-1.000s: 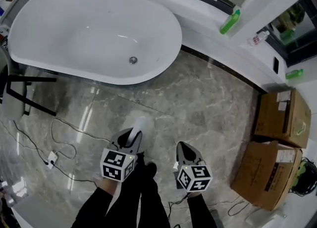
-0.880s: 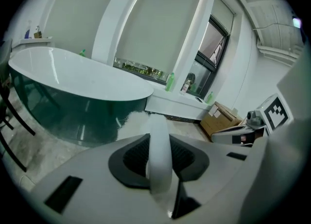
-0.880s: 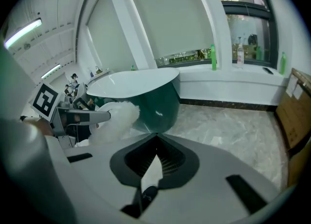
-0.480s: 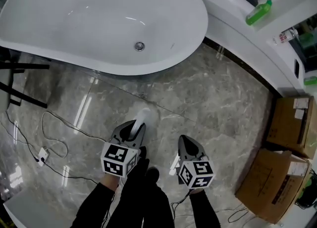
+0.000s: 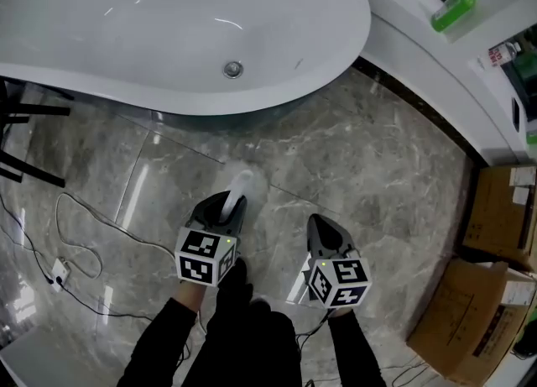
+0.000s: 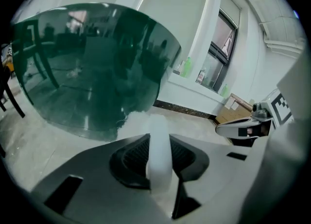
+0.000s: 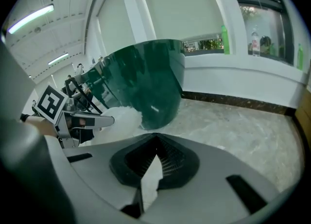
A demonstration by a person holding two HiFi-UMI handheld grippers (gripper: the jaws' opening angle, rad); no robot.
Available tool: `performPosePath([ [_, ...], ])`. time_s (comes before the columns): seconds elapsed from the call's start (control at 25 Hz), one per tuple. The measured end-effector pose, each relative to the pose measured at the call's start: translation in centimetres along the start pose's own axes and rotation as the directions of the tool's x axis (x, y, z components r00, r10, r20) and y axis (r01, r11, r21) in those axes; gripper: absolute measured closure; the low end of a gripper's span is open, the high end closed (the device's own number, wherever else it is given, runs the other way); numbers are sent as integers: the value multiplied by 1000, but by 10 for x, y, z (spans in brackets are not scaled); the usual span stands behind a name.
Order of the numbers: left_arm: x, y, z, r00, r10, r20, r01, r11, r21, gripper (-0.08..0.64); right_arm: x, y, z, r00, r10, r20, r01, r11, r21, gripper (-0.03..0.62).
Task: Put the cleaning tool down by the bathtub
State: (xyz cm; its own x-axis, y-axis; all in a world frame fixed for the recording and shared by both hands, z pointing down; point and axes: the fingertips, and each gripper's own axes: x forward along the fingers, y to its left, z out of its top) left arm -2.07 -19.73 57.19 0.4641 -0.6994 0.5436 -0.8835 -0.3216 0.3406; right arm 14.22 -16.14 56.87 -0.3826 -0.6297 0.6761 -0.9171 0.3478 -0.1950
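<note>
My left gripper [image 5: 228, 204] is shut on the white handle [image 6: 158, 156] of the cleaning tool. Its fluffy white head [image 5: 244, 185] sticks out past the jaws, low over the marble floor and a short way from the bathtub [image 5: 277, 58]. In the left gripper view the head [image 6: 136, 121] lies just before the tub's dark green outer wall [image 6: 92, 67]. My right gripper [image 5: 322, 225] hangs beside the left one, shut, with nothing between its jaws [image 7: 155, 143]. The right gripper view shows the left gripper [image 7: 77, 119] with the fluffy head [image 7: 124, 117] in front of the tub [image 7: 146, 79].
A green bottle [image 5: 454, 7] stands on the white ledge behind the tub. Cardboard boxes [image 5: 503, 209] stand at the right. A thin cable with a plug [image 5: 59, 272] lies on the floor at the left, near black stand legs [image 5: 25, 112]. The person's dark trouser legs [image 5: 243, 326] are below the grippers.
The view has moved forward: the bathtub now sits closer and fills the top. Both grippers have come nearer to the tub, the left still holding the tool.
</note>
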Motion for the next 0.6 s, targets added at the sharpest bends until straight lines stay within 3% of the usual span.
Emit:
performPosePath([
  [0.6,85,54,-48,999,20,30,-20,1000,17,462,89,-34,-6,994,-2,108,10,997,-73,592],
])
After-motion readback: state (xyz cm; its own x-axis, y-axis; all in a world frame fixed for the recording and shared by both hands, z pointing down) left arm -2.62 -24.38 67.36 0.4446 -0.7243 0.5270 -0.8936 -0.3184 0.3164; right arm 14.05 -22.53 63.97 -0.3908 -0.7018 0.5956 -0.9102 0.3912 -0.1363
